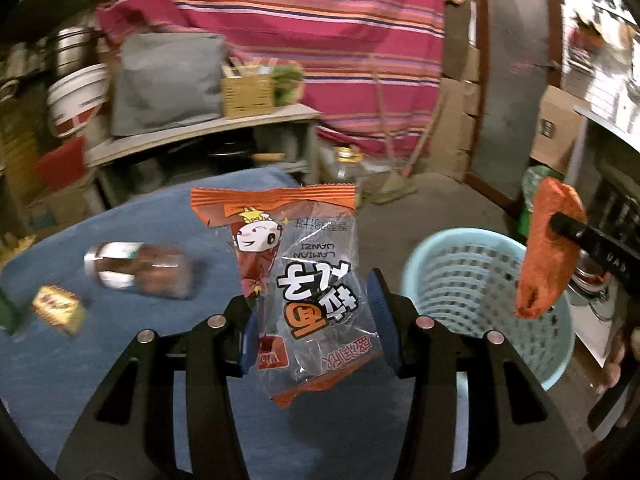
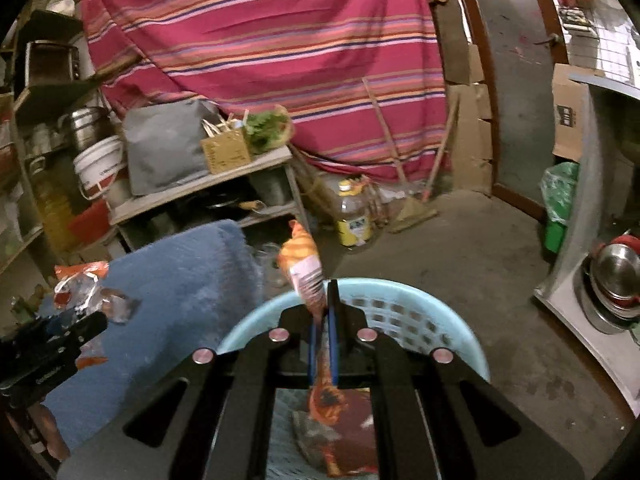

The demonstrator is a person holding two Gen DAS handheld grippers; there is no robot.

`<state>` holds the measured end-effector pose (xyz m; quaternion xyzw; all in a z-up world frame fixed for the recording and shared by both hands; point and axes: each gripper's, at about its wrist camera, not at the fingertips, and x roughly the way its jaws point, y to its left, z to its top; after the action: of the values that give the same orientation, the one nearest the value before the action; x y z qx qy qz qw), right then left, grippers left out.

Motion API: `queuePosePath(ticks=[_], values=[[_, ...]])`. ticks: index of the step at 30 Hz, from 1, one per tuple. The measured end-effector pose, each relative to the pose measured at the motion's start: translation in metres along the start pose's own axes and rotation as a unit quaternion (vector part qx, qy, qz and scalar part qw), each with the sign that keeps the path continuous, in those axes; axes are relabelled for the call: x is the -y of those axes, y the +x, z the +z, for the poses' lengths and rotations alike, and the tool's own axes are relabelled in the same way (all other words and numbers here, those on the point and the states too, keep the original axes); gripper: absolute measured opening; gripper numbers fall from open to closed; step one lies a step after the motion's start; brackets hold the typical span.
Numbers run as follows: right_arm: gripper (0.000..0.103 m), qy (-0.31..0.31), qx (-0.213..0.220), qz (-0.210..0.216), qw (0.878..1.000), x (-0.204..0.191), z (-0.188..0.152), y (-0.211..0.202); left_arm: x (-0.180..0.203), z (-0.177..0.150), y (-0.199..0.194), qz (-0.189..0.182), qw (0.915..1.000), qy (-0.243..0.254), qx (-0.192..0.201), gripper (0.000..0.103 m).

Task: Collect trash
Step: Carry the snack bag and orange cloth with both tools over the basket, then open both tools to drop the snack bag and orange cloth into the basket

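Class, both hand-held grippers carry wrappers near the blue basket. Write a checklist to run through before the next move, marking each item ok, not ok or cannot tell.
1. Right hand-held gripper shut on the orange wrapper: ok.
2. Orange wrapper above the basket opening: ok.
3. Left hand-held gripper gripping the clear noodle packet: ok.
4. Noodle packet above the basket: not ok, it hangs over the blue cloth.
5. Room left in the basket: ok.
6. Table cleared: not ok, a can and small carton remain.
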<state>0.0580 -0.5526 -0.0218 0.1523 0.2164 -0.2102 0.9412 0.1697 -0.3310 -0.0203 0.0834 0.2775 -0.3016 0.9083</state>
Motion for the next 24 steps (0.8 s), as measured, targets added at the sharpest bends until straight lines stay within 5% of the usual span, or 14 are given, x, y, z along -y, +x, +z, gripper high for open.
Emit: queuePosePath(ticks=[14,19,24], values=[[0.005,-0.009,-0.042,-0.03,0.999,0.051,-0.019,0.022,0.094,-0.008,0.052,-0.05,0.9979,0.02,-0.035,0.05],[0.005,0.0,-0.043,-0.03,0.999,0.06,-0.021,0.022,0.097,-0.01,0.055,-0.066,0.997,0.009,-0.038,0.076],[0.005,0.001,-0.047,-0.029,0.998,0.06,-0.022,0.025,0.082,-0.008,0.047,-0.054,0.998,-0.008,-0.031,0.087]])
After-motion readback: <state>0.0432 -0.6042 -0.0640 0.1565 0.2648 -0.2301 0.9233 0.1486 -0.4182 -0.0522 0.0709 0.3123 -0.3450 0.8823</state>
